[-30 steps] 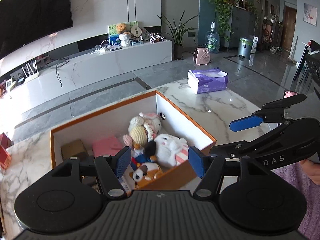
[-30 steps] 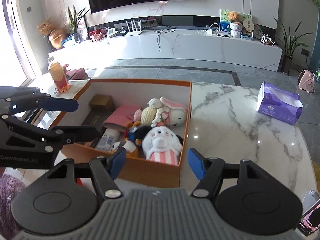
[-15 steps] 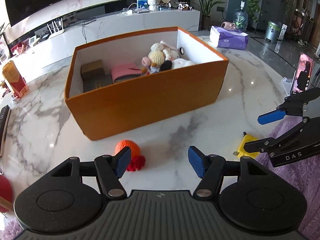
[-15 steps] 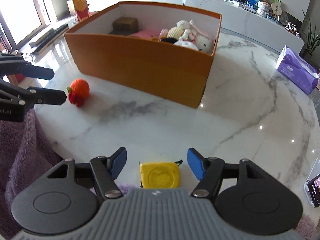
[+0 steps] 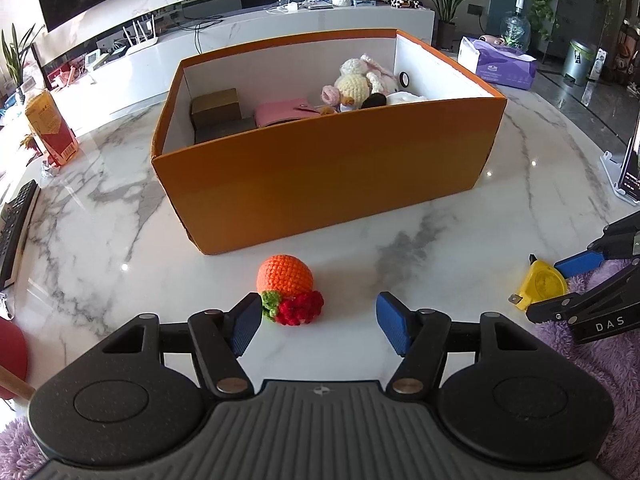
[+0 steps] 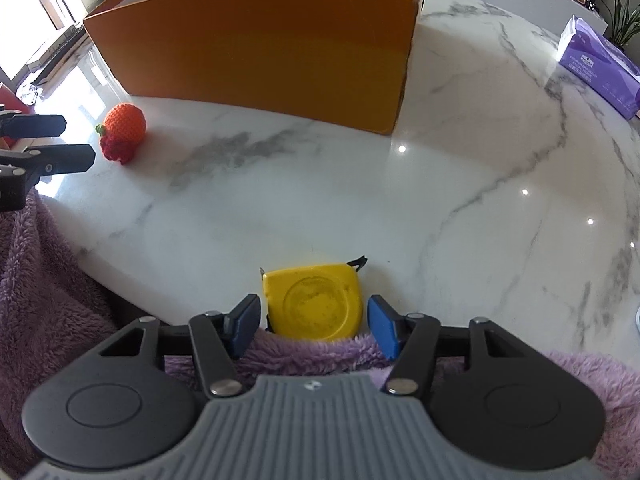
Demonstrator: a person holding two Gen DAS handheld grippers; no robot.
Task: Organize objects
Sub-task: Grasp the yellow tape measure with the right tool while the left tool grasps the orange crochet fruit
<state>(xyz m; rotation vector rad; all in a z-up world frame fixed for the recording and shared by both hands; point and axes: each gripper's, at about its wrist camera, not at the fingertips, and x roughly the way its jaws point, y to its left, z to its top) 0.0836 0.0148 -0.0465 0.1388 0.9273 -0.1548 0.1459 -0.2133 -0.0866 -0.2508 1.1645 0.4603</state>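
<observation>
An orange crocheted ball with a red and green tuft (image 5: 289, 287) lies on the marble table in front of the orange box (image 5: 320, 168). My left gripper (image 5: 318, 322) hangs open just short of it, the tuft close to the left pad. A yellow tape measure (image 6: 315, 301) lies at the table's near edge, partly on purple fleece. My right gripper (image 6: 313, 326) straddles it with its jaws closing; small gaps still show between the pads and the case. The box holds plush toys (image 5: 362, 82), a pink pouch and a brown box.
A purple tissue box (image 6: 596, 68) sits far right on the table. A red and yellow carton (image 5: 50, 130) stands far left, a phone on a stand (image 5: 628, 168) at the right edge. Purple fleece (image 6: 48, 280) lies along the near edge.
Both grippers dropped from above the box to the table's near side. The left one now faces the crocheted ball; the right one has come down around the tape measure and narrowed.
</observation>
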